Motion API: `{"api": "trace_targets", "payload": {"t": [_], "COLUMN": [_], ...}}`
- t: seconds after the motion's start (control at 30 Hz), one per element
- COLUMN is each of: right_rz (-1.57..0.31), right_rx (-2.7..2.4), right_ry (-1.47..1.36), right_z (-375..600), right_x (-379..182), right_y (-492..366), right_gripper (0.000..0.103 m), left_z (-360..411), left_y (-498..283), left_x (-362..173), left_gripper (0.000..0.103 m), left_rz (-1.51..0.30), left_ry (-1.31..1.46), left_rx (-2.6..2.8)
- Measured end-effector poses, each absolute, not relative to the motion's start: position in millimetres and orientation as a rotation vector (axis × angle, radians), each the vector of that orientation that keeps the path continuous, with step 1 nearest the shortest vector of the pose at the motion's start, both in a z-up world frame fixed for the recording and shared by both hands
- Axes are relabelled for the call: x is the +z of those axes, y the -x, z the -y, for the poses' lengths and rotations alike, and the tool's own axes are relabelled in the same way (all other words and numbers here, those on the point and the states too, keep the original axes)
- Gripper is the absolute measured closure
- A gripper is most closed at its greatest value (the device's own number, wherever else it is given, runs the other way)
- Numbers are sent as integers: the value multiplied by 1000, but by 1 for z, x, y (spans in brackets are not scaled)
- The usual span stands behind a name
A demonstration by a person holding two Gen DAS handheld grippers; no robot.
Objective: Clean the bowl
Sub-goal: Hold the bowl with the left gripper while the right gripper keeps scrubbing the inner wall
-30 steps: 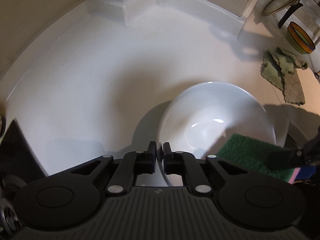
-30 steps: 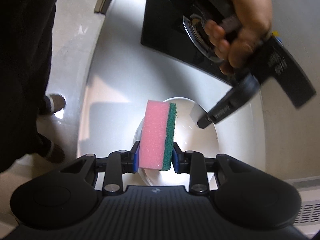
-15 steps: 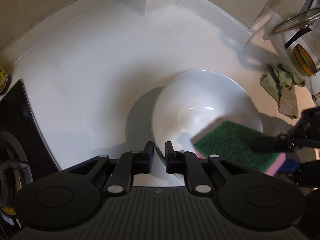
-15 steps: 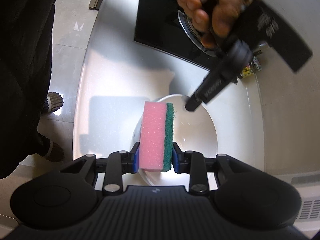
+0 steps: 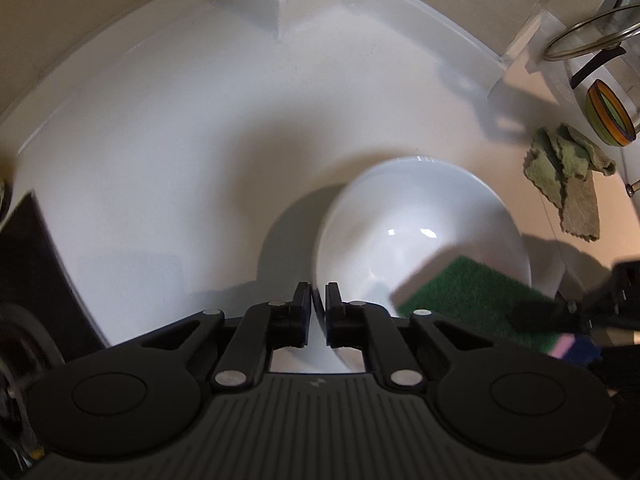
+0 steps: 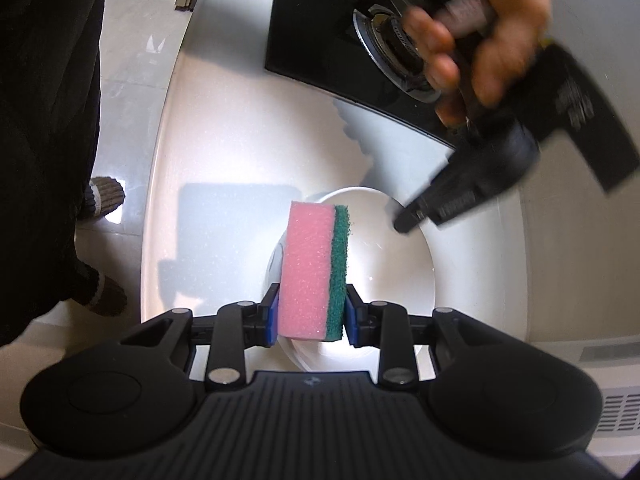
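Note:
A white bowl stands on the white counter. My left gripper straddles its near rim, one finger inside and one outside. Its jaws are closing, and the pads look pressed on the thin rim. In the right wrist view a hand holds this gripper, blurred, at the bowl's far edge. My right gripper is shut on a pink and green sponge, held upright over the bowl's near side. The sponge's green face shows above the bowl in the left wrist view.
A black stove top with a burner lies beyond the bowl. A crumpled green cloth, a glass lid and a striped bowl sit at the right. The person's dark clothes and feet are beside the counter edge.
The left jaws widened a little around the bowl's rim, then narrowed again. The left hand rolled and shifted slightly. The sponge stays clamped over the bowl.

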State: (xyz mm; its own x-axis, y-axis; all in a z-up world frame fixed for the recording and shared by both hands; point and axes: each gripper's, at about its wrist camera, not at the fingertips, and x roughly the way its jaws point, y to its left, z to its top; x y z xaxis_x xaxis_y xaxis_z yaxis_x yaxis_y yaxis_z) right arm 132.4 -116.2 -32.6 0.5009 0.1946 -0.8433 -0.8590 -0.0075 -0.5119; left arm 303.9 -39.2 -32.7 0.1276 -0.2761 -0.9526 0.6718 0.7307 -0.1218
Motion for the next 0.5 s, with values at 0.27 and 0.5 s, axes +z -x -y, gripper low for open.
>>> {"api": "trace_targets", "payload": {"t": [0.27, 0.5], "right_rz": [-656, -669], "right_rx": [972, 938], "right_ry": [1336, 1300], "right_z": [116, 121], "right_x": [-28, -30], "right_y": [-134, -141], "right_gripper": [76, 76], "left_z": [41, 83], "left_y": [-319, -336], "left_x": [-41, -39], "left_gripper": [95, 98], "left_rz": [-1329, -1297], "left_ry": [-346, -502], "left_rx": [-743, -784]}}
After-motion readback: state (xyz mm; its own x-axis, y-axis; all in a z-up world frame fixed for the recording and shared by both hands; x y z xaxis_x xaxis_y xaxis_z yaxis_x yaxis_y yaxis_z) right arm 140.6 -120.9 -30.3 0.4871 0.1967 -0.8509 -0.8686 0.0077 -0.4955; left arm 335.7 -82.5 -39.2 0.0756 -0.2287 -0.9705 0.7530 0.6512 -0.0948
